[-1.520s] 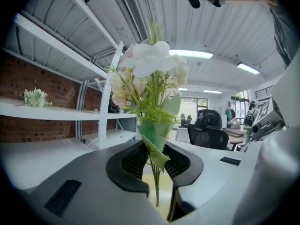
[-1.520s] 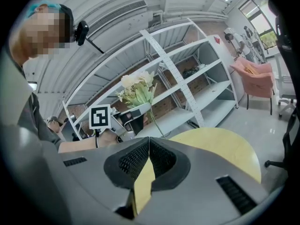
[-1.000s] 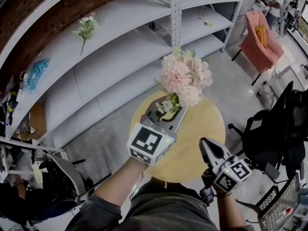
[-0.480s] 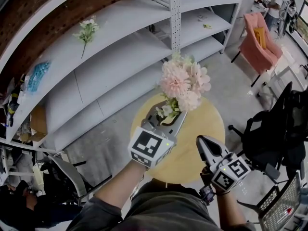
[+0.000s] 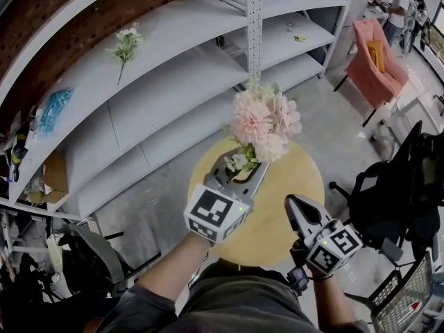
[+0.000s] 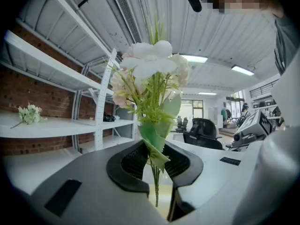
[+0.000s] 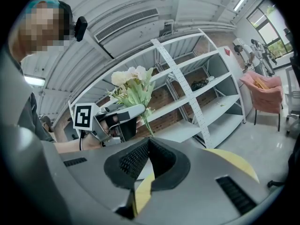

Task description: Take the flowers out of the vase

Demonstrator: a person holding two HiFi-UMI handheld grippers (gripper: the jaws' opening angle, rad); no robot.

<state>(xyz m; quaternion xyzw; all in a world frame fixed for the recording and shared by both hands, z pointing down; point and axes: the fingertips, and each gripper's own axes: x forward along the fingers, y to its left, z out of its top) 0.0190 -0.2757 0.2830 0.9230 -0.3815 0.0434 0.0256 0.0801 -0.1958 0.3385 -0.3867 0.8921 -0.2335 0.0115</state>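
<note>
A bunch of pink and white flowers point(image 5: 263, 120) with green leaves stands upright over the round yellow table point(image 5: 295, 179). My left gripper point(image 5: 243, 168) is shut on its thin green stems, which pass between the pads in the left gripper view point(image 6: 154, 172), with the blooms point(image 6: 150, 67) above. My right gripper point(image 5: 295, 207) hangs at the table's near right edge, shut with nothing between its fingers point(image 7: 149, 146). From there the flowers point(image 7: 133, 86) and the left gripper point(image 7: 126, 114) show to the upper left. No vase is in sight.
White metal shelves point(image 5: 173, 68) run behind the table, with a small sprig of flowers point(image 5: 125, 44) and a blue thing point(image 5: 52, 106) on them. A pink armchair point(image 5: 374, 57) stands far right. A black office chair point(image 5: 395, 186) and a wire basket point(image 5: 409, 297) are close on the right.
</note>
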